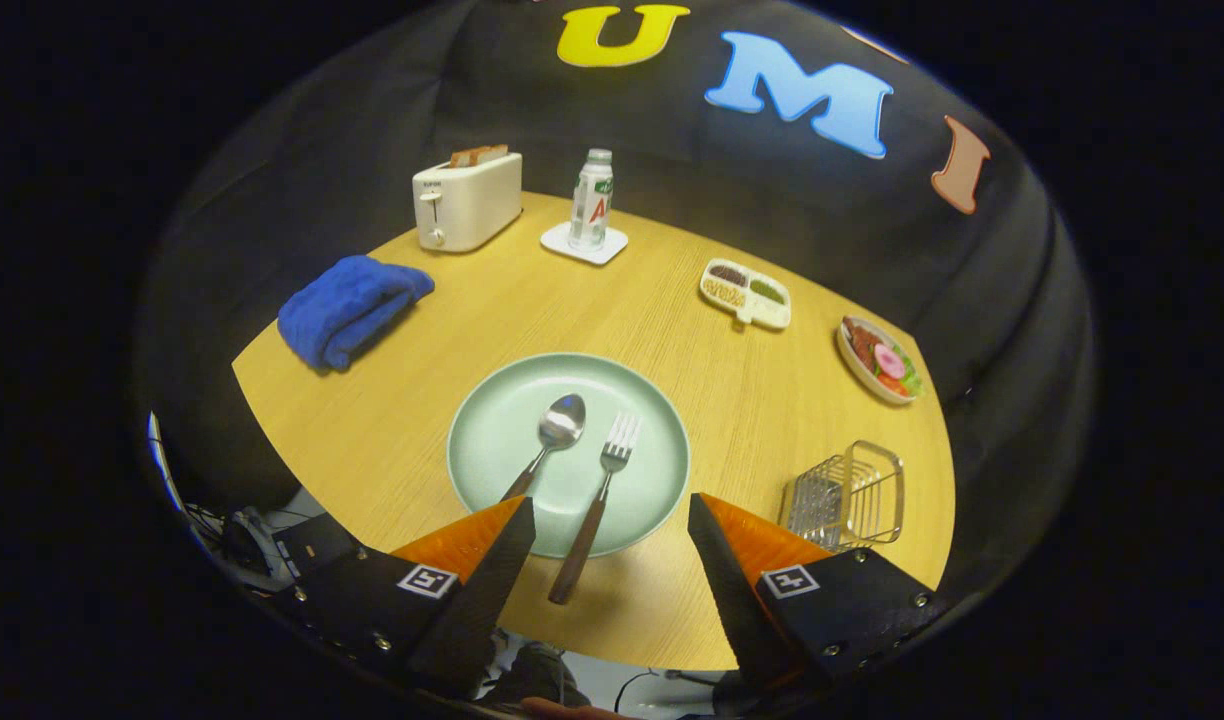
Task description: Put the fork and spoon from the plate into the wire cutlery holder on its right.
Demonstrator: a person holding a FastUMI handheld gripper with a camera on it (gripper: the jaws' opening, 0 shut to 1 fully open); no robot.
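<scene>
A pale green plate (502, 400) lies on the wooden table just ahead of my fingers. On it rest a spoon (554, 432) and a fork (602, 495), both with dark wooden handles pointing back toward me. The fork's handle runs off the plate's near rim into the gap between my fingers. The spoon's handle end is hidden behind my left finger. To the plate's right stands an empty wire cutlery holder (847, 495). My gripper (608, 510) is open, held above the table with nothing between its fingers.
Beyond the plate are a folded blue towel (350, 305), a white toaster (467, 200) with toast, a water bottle (591, 200) on a white coaster, a divided snack dish (745, 293) and a salad plate (878, 360). The table's near edge lies under my fingers.
</scene>
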